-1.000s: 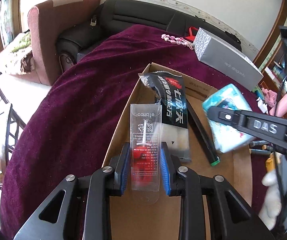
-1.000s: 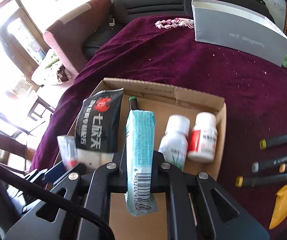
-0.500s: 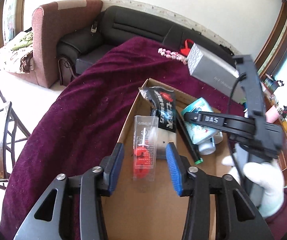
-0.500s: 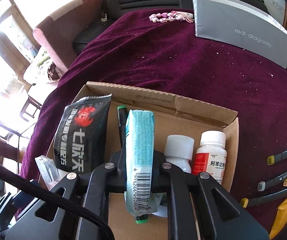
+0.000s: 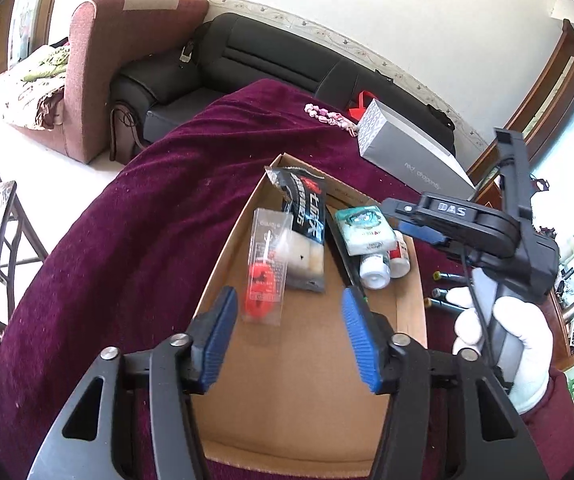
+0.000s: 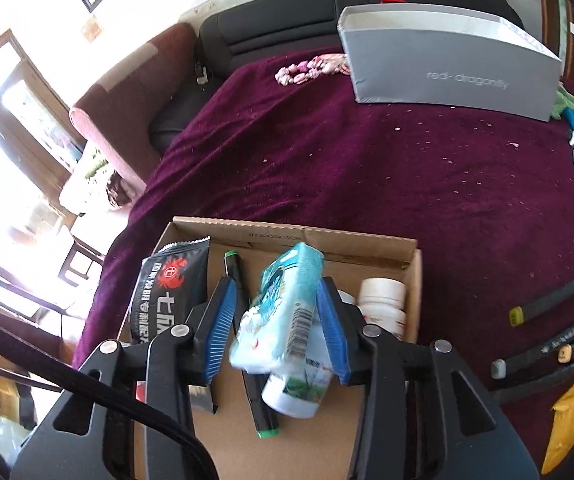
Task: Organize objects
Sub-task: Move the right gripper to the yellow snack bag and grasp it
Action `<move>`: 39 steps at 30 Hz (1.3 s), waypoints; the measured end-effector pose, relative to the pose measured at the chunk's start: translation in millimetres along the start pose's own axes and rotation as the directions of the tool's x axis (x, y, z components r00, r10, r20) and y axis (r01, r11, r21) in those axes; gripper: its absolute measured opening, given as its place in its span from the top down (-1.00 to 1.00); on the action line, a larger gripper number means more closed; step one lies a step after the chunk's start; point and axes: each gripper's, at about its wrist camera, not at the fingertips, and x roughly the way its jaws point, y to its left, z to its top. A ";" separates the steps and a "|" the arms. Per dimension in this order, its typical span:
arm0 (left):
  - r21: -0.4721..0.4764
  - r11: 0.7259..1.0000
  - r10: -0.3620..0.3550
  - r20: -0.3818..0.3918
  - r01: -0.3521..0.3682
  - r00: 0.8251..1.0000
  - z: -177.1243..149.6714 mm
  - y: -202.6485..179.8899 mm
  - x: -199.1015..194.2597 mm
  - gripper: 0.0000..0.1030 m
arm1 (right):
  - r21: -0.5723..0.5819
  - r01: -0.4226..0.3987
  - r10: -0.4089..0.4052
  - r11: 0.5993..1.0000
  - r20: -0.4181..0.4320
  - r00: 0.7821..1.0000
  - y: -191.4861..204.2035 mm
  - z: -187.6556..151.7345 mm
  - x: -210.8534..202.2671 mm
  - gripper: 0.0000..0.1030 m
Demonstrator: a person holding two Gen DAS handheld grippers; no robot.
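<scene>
Tissue pack (image 6: 279, 312) drops tilted into cardboard box (image 6: 367, 240); my right gripper (image 6: 275, 328) just opening, pads clear. Risk: pack lands atop white bottle (image 6: 299, 388), slides off.

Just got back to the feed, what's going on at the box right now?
A person is packing small items into the open cardboard box. Both jaws have just been opening: the left gripper has let go of the clear packet with a red part, now lying in the box. The right gripper is open around the light-blue tissue pack, which tilts over a white bottle.
</scene>
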 end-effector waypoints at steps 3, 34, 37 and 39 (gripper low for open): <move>-0.016 1.000 -0.008 -0.006 0.008 1.000 -6.0 -0.7 -4.9 0.05 | 0.005 -0.016 0.016 1.000 0.003 1.000 -6.4 -6.0 -11.7 0.21; 0.278 0.940 -0.137 -0.225 0.198 0.965 -96.1 -182.4 18.0 0.02 | 0.280 -0.005 -0.014 0.960 0.067 0.998 -220.3 -114.8 -139.5 -0.09; 0.273 0.945 -0.121 -0.217 0.179 0.969 -92.5 -177.2 18.3 0.02 | 0.255 0.052 -0.069 0.965 0.058 0.996 -217.4 -110.9 -123.0 -0.09; 0.263 0.950 -0.114 -0.207 0.167 0.972 -89.1 -173.4 18.9 0.02 | 0.246 0.069 -0.085 0.967 0.055 0.995 -215.7 -105.7 -114.4 -0.09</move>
